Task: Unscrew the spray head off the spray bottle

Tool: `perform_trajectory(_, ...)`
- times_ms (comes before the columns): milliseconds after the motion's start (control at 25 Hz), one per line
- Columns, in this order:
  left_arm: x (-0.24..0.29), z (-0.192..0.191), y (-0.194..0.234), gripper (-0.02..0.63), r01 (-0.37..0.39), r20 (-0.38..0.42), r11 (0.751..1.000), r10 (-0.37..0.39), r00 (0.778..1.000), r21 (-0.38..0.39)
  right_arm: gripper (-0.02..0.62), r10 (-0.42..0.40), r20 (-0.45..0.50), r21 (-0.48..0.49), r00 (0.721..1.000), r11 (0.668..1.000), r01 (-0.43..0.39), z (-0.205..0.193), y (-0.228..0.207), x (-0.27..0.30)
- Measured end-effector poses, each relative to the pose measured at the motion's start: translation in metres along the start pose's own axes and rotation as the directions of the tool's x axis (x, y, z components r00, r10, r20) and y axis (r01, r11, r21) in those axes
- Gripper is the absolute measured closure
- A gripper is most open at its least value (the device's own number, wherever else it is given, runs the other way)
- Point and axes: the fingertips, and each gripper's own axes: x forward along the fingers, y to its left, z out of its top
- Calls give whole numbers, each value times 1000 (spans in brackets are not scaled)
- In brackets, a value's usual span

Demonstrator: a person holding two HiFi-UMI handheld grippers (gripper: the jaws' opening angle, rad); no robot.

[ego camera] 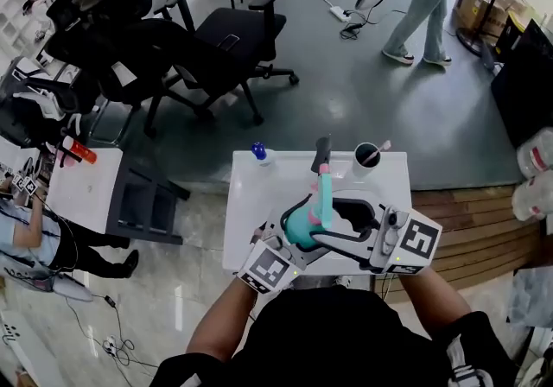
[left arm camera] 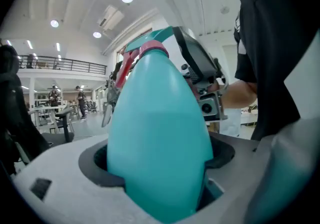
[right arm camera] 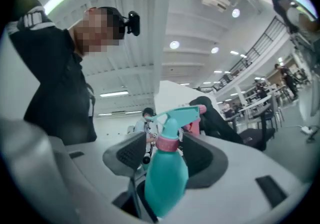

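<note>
Left gripper [left arm camera: 161, 170] is clamping the teal spray bottle [left arm camera: 160, 133] by its fat body. Both jaws are pressing on the bottle's sides, and the body is filling the whole gap between them. The bottle's base is sitting deep in the jaws, closest to that gripper's camera, and its neck is pointing away.

Right gripper [right arm camera: 165, 154] is standing with jaws spread wide. The pink collar [right arm camera: 167, 143] is sitting between the dark pads [right arm camera: 131, 153], with a gap showing on each side, so nothing is being pinched. The teal spray head [right arm camera: 176, 115] is poking up past the pads, nozzle pointing to the right in that view.

In the head view the bottle is hanging above the near half of the white table [ego camera: 259, 204], with its head leaning toward the table's far edge. A black cup [ego camera: 367, 156] is standing at the table's far right corner and a small blue-capped item [ego camera: 258, 152] at its far left corner. Black office chairs [ego camera: 216, 40] are parked beyond the table's far side.
</note>
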Motion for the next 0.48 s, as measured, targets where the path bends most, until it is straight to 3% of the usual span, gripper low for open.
perform_trajectory(120, 1, -7, 14, 146, -84, -22, 996, 84, 996, -19, 370, -152, 10, 63, 988, 986, 152, -9, -12, -1)
perform_trajectory(240, 1, -4, 15, 146, -114, -9, 993, 114, 993, -7, 371, -251, 11, 87, 968, 965, 249, -6, -14, 2)
perform_trajectory(480, 4, -3, 6, 146, -114, -7, 993, 114, 993, 24, 437, -285, 24, 99, 958, 955, 281, 1, -15, 1)
